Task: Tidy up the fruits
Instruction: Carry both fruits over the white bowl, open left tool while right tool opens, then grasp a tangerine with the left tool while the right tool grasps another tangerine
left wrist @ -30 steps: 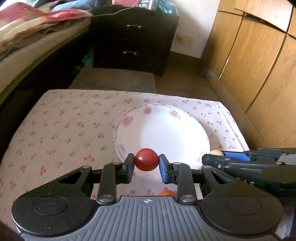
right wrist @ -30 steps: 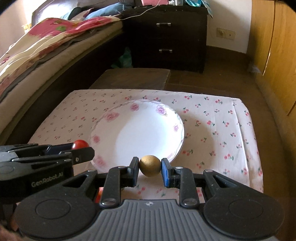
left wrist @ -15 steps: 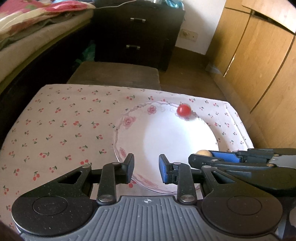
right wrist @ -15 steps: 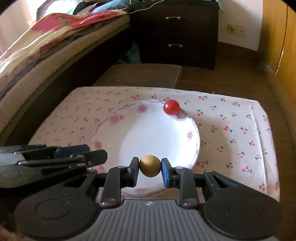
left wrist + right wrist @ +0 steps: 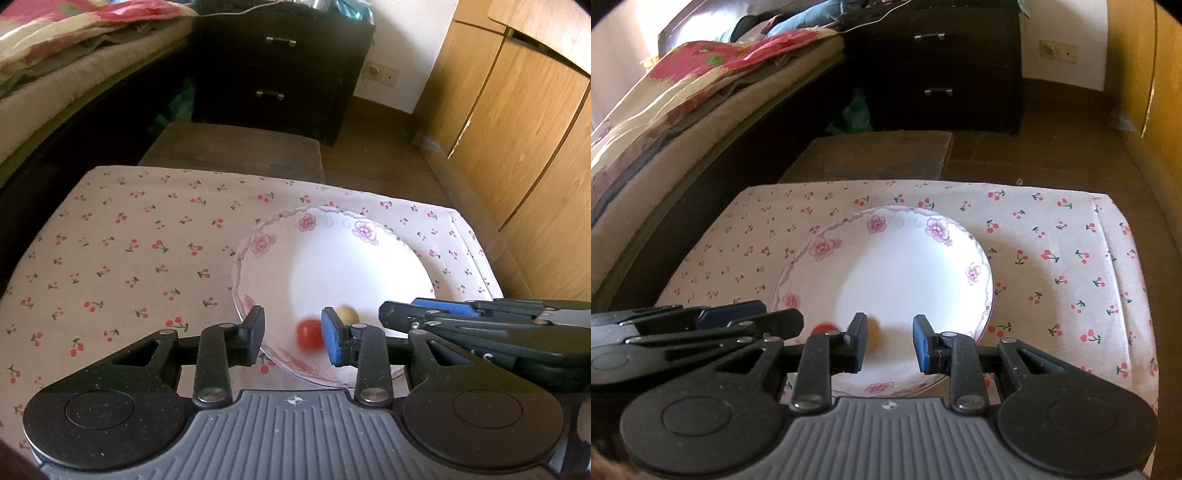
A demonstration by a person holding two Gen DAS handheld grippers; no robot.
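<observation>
overhead-ish, two wrist cams: left claw (image 5: 292,334) w/ jaws apart, nothing between the pads, hovering over the near rim of a white plate (image 5: 332,266) w/ pink flower border. plate sits on a table (image 5: 129,251) covered w/ a cherry-print cloth. red fruit (image 5: 309,333) lies loose in the plate's near part, blurred, just beside the blue pad of the left claw's right finger. tan fruit (image 5: 347,313) lies close behind it, also on the plate, partly hidden by that same finger.

right claw (image 5: 890,341) likewise spread wide, holding nothing, over the plate's (image 5: 908,266) near edge. tan fruit (image 5: 873,326) shows as a blurred patch right against the inner face of its left finger; can't tell if touching. red fruit (image 5: 823,328) peeks out just left of that finger, mostly hidden behind the claw's linkage. left claw's side profile (image 5: 701,325) crosses the lower left of the right-wrist view; right claw's side profile (image 5: 480,325) crosses the lower right of the left-wrist view.

no readable lettering on either tool, only a small compass-like mark on each grey ribbed body.

bkgd: dark drawer unit (image 5: 280,70) w/ metal handles, bed (image 5: 683,103) w/ floral bedding at left, wood wardrobe doors (image 5: 517,129) at right, wall socket (image 5: 380,72), brown mat (image 5: 871,155) on the floor beyond the table (image 5: 1071,266).
</observation>
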